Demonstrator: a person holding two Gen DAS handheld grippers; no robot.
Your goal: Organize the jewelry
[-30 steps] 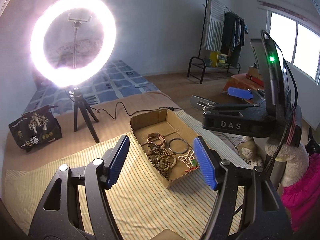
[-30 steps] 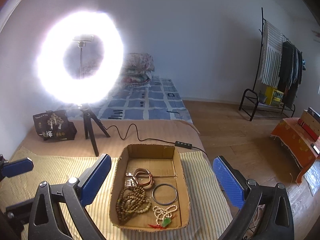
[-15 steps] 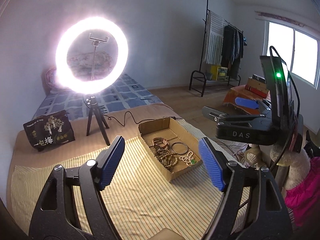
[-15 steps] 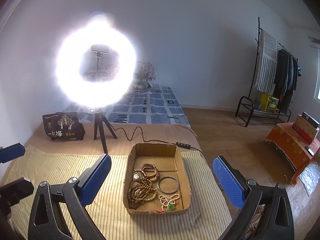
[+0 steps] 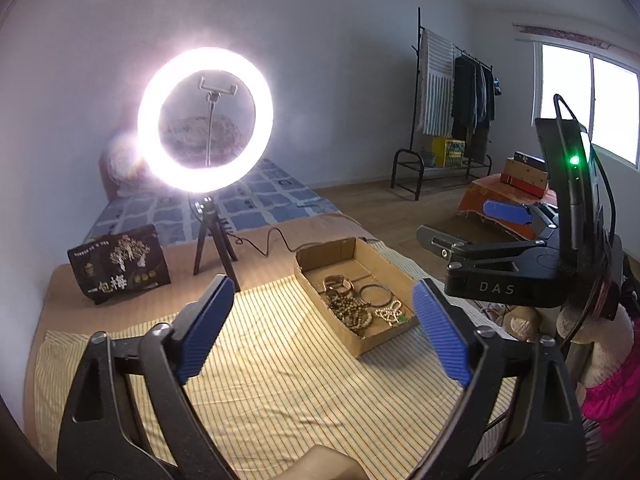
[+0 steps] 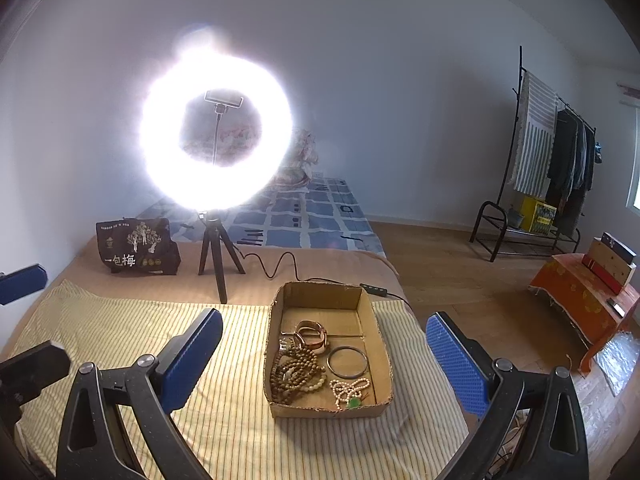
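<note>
A shallow cardboard box [image 6: 382, 350] [image 5: 308, 258] sits on the striped cloth. It holds brown bead strings [image 6: 294, 374] [image 5: 348, 310], a copper-coloured bracelet [image 6: 312, 330], a dark metal bangle [image 6: 347, 362] [image 5: 375, 295] and white beads with a green pendant [image 6: 350, 390] [image 5: 390, 314]. My left gripper [image 5: 322, 328] is open and empty, held above the cloth, back from the box. My right gripper [image 6: 320, 356] is open and empty, above and short of the box; it also shows in the left wrist view [image 5: 500, 256].
A lit ring light on a tripod [image 6: 216, 136] stands behind the cloth, its cable [image 6: 280, 266] running behind the box. A black printed bag [image 6: 136, 246] lies at back left. A clothes rack [image 6: 552, 152] and an orange-covered low table [image 6: 584, 296] stand on the floor to the right.
Both grippers have pulled back and risen away from the box, which now looks smaller and farther. Both stay open and empty.
</note>
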